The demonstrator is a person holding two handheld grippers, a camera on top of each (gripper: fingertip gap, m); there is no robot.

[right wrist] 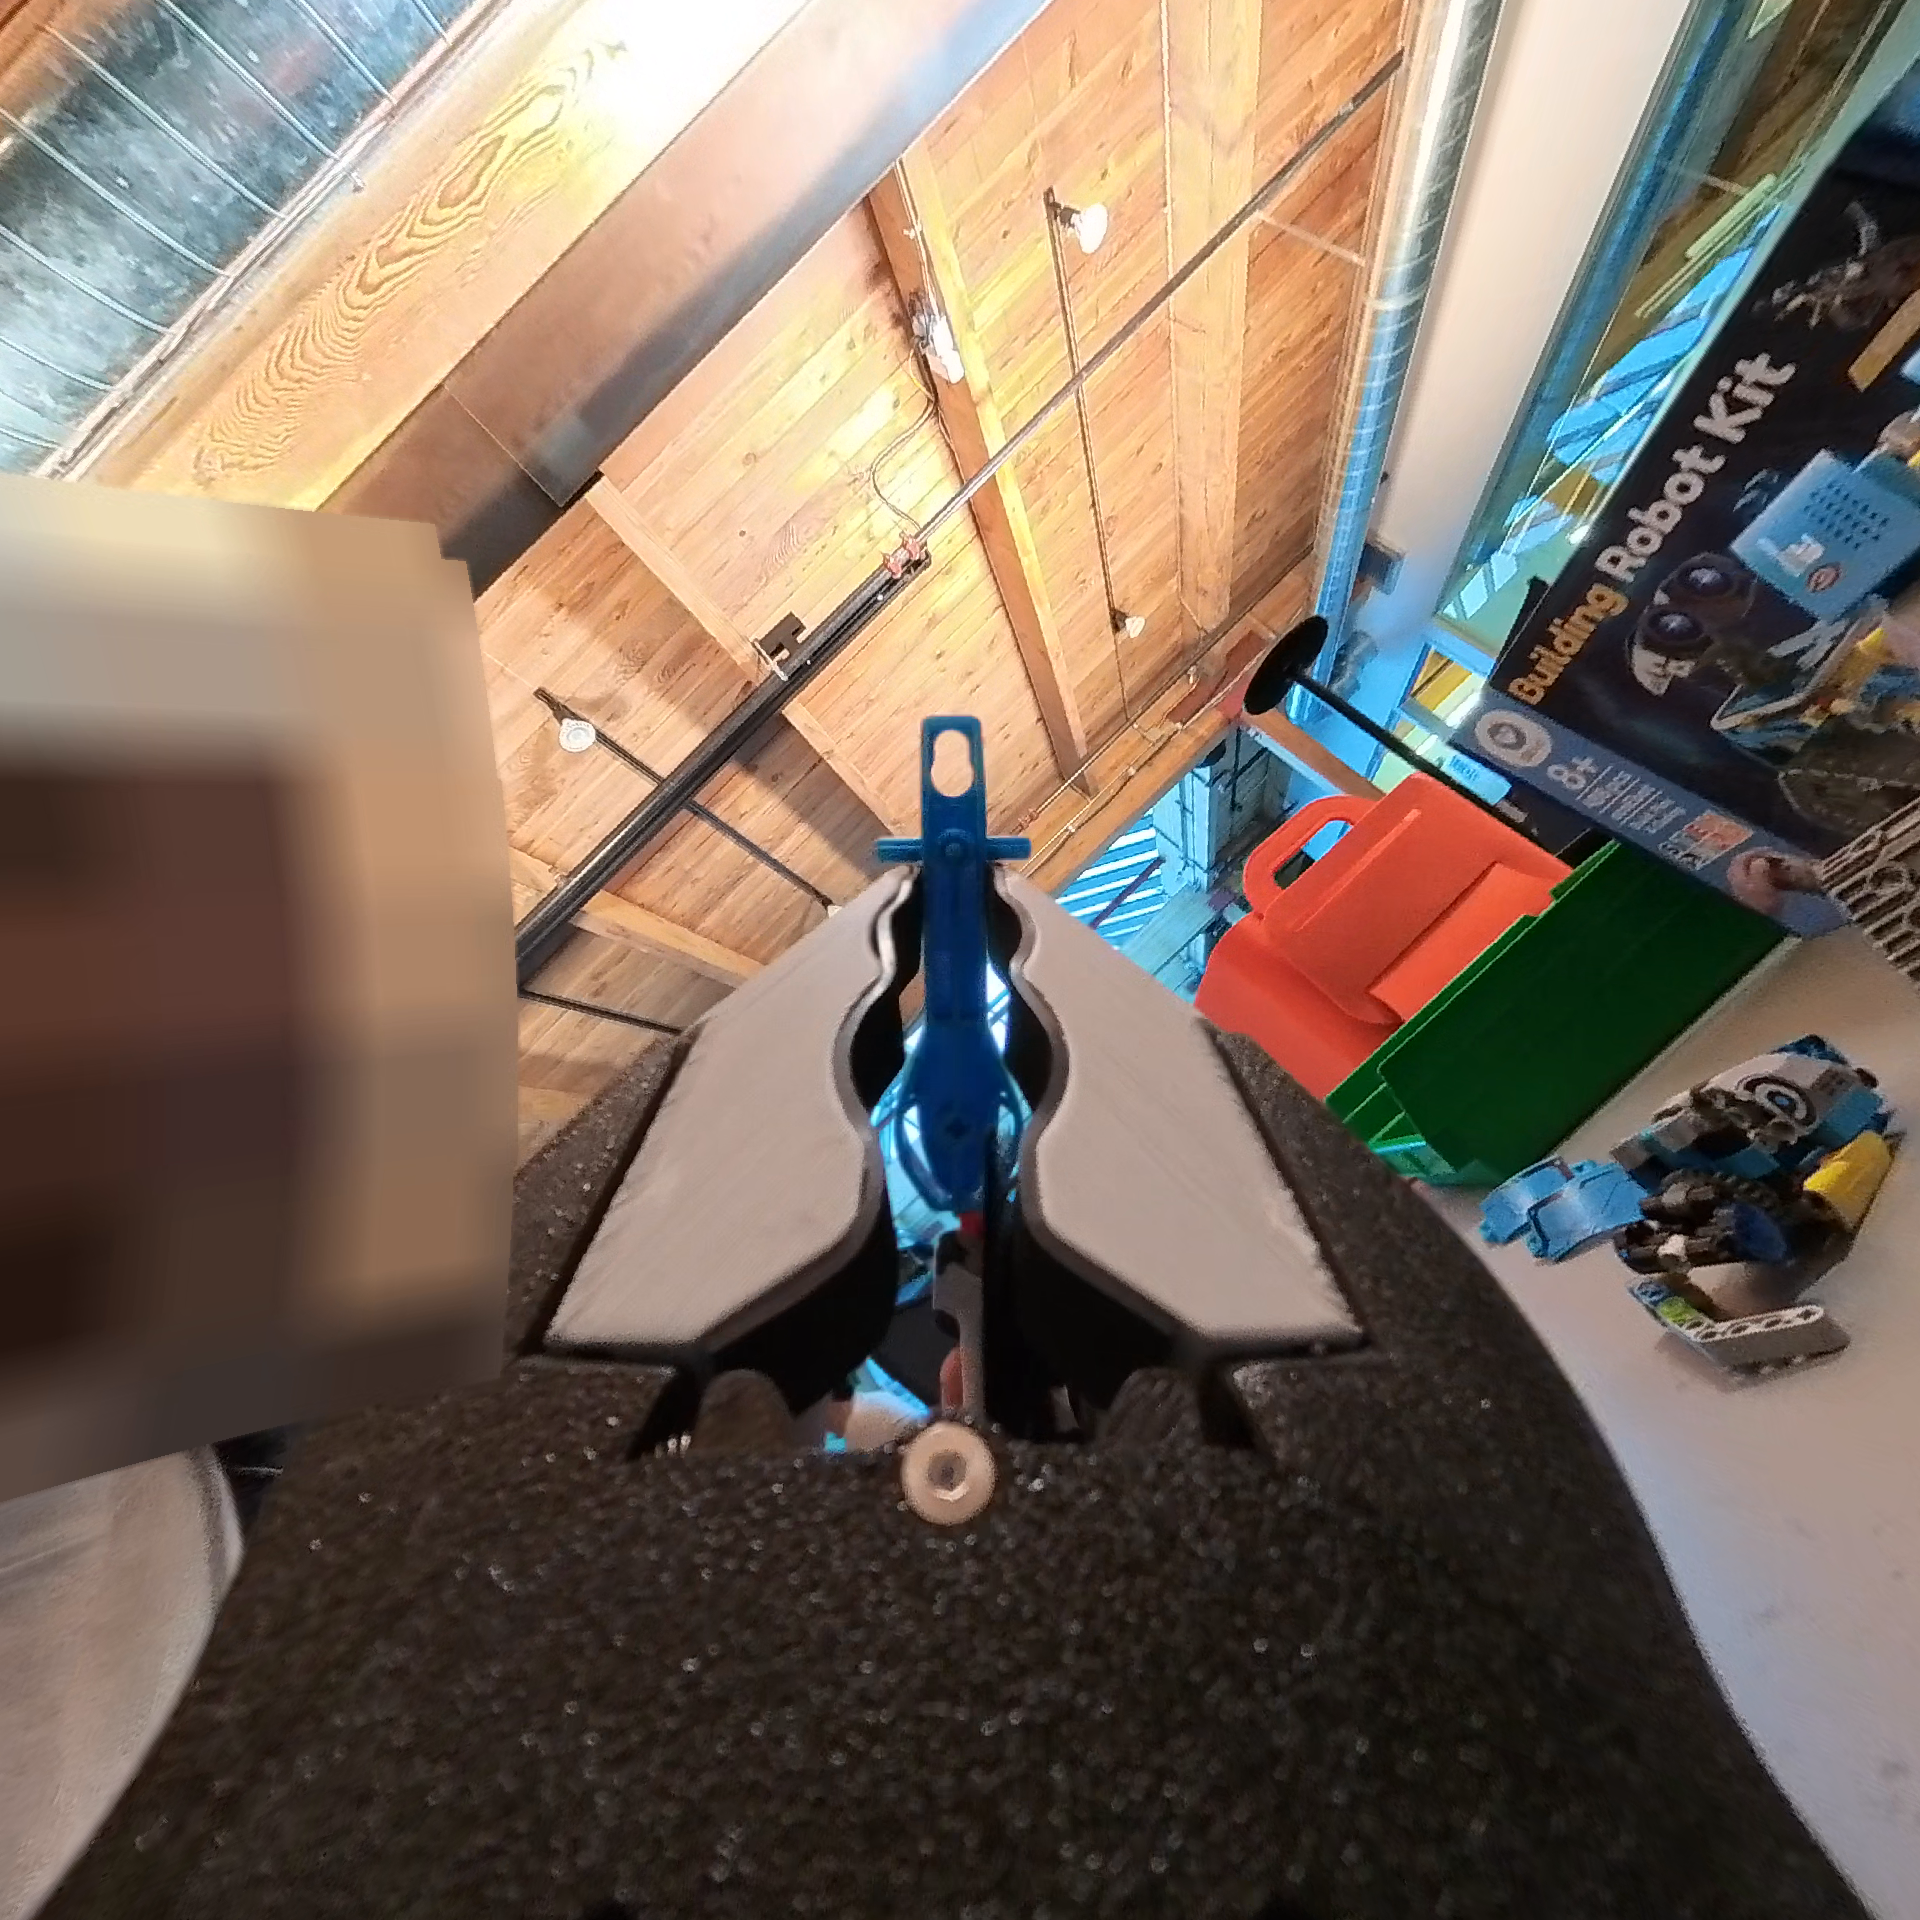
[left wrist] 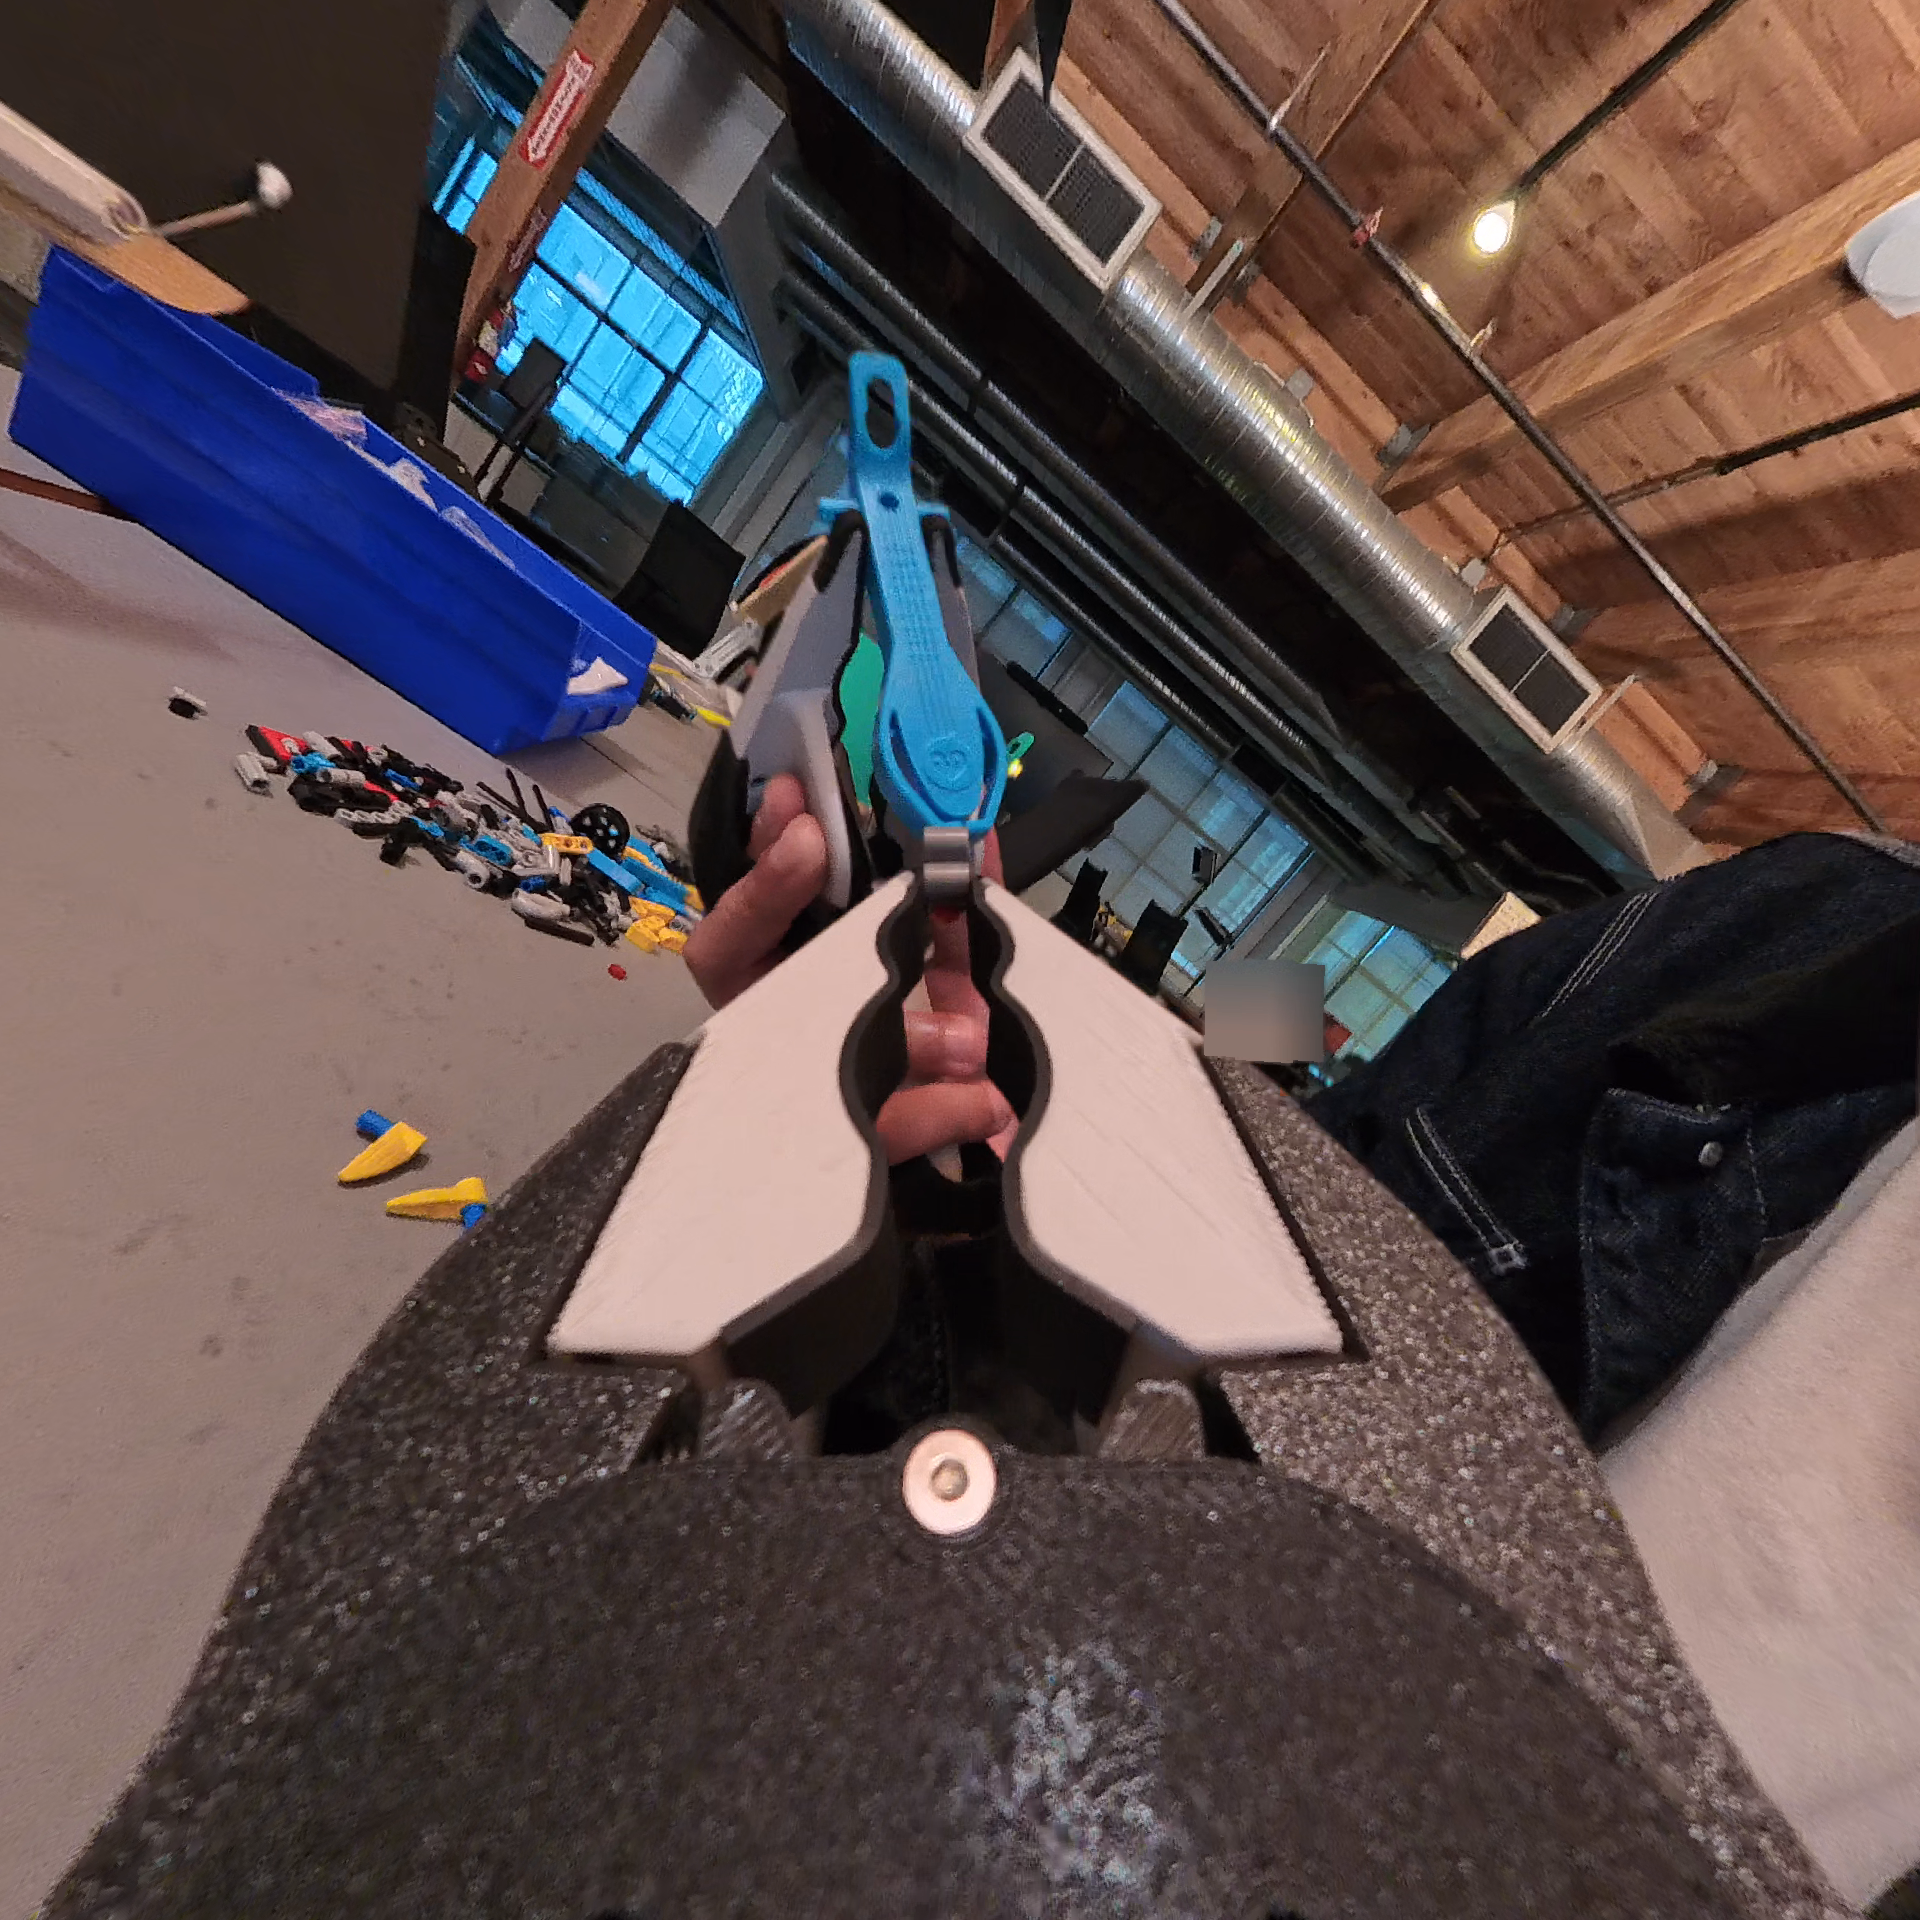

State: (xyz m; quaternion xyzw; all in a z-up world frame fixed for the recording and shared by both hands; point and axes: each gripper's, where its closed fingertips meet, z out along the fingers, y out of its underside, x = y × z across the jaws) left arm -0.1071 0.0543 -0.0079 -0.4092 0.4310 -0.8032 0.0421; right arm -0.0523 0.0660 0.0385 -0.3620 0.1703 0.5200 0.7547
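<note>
The left claw (left wrist: 945, 883) is clenched on a small grey piece (left wrist: 945, 857) at its tips, and that piece meets the round end of a light blue plastic tool (left wrist: 914, 644). Just behind, a hand (left wrist: 769, 904) holds the right claw (right wrist: 951, 883), which grips the same blue tool along its shaft, the slotted end poking past the tips. On the grey worktop (left wrist: 156, 1039) lie two yellow wedges (left wrist: 405, 1174), then a heap of building pieces (left wrist: 468, 821), then a blue bin (left wrist: 312, 509). In the right wrist view a small toy robot (right wrist: 1704, 1174) stands near a green tray (right wrist: 1558, 1018) and an orange case (right wrist: 1371, 914).
</note>
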